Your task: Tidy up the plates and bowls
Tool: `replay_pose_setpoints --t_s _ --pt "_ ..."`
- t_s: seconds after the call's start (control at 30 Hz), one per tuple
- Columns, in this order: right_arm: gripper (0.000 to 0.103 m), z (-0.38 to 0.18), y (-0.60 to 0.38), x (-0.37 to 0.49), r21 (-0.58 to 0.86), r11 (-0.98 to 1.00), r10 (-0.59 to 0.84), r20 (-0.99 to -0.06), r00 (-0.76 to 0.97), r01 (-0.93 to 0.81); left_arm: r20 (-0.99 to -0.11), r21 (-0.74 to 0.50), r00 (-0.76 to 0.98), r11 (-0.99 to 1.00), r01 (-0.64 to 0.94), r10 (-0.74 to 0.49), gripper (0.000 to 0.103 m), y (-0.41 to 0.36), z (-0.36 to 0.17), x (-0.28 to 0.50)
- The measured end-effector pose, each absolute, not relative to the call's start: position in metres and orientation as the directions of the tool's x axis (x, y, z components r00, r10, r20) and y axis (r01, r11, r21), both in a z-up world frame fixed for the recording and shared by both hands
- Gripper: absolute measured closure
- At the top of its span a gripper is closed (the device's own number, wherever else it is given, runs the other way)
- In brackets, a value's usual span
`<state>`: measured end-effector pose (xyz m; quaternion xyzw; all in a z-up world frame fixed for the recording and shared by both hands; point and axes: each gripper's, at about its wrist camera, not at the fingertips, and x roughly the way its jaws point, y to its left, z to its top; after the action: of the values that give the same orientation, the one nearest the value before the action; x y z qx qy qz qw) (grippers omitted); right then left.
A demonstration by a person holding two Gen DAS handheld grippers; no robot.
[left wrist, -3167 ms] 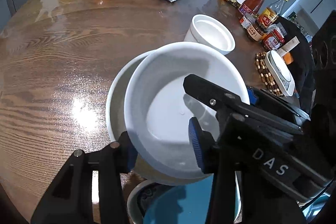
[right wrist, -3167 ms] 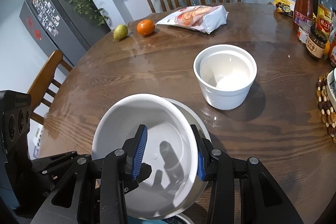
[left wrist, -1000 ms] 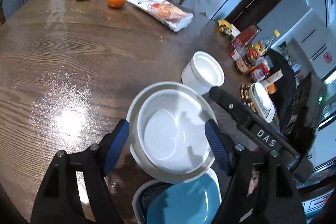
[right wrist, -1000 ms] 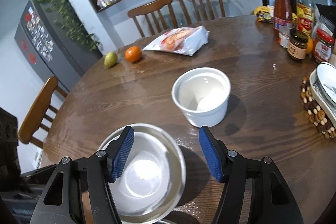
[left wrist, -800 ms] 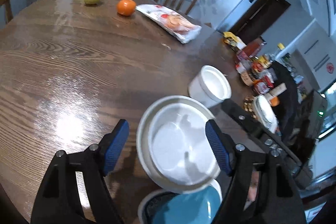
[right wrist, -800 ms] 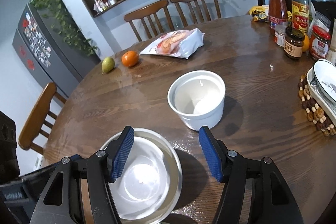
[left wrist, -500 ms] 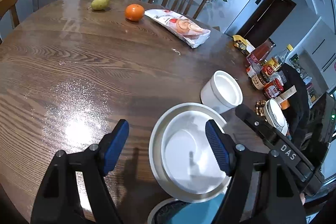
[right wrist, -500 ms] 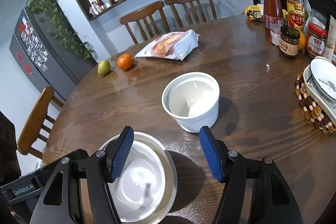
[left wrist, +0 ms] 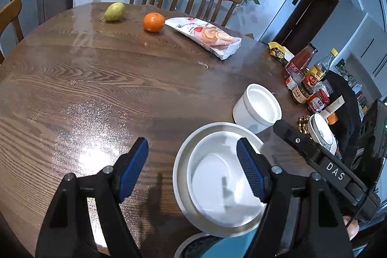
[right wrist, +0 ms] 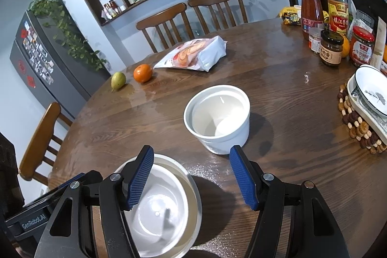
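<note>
A white shallow bowl [left wrist: 219, 181] sits nested inside a larger white plate-bowl [left wrist: 180, 166] on the brown wooden table; the pair also shows in the right wrist view [right wrist: 160, 212]. A deep white pot-shaped bowl [left wrist: 257, 108] stands beyond them, also in the right wrist view [right wrist: 219, 116]. A blue dish [left wrist: 232, 246] lies at the near table edge. My left gripper [left wrist: 192, 167] is open and empty above the stack's left side. My right gripper [right wrist: 191, 174] is open and empty, above the table between the stack and the deep bowl.
A pear [left wrist: 113, 12], an orange [left wrist: 153, 22] and a snack bag [left wrist: 205, 36] lie at the far side. Sauce bottles and jars [right wrist: 332, 23] crowd the right edge, with a patterned dish [right wrist: 370, 91] on a beaded trivet [right wrist: 358, 127]. Chairs stand behind the table.
Both grippers let go of the white bowl, now nested in the larger one, and have drawn up and back. The view widened over the table.
</note>
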<state>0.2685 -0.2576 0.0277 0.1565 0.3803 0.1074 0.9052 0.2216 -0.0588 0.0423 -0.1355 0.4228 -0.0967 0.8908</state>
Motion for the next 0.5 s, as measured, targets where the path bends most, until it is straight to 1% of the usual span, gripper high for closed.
replay_pose_setpoints --t_s 0.43,0.47,0.5 --pt "0.036 0.0271 -0.2621 0.2719 0.368 0.927 0.308 -0.655 0.69 -0.064 -0.734 -0.273 0.629 0.959 0.073 -0.257 0.028 -0.0634 0.0429 0.2213" --pt "0.033 0.0271 -0.2621 0.2718 0.369 0.927 0.308 -0.655 0.69 -0.063 -0.733 -0.272 0.63 0.959 0.074 -0.256 0.028 -0.0637 0.043 0.2212" --pt "0.026 0.0271 -0.2622 0.2717 0.369 0.927 0.307 -0.654 0.691 -0.062 -0.733 -0.271 0.63 0.96 0.074 -0.255 0.028 -0.0643 0.0429 0.2209"
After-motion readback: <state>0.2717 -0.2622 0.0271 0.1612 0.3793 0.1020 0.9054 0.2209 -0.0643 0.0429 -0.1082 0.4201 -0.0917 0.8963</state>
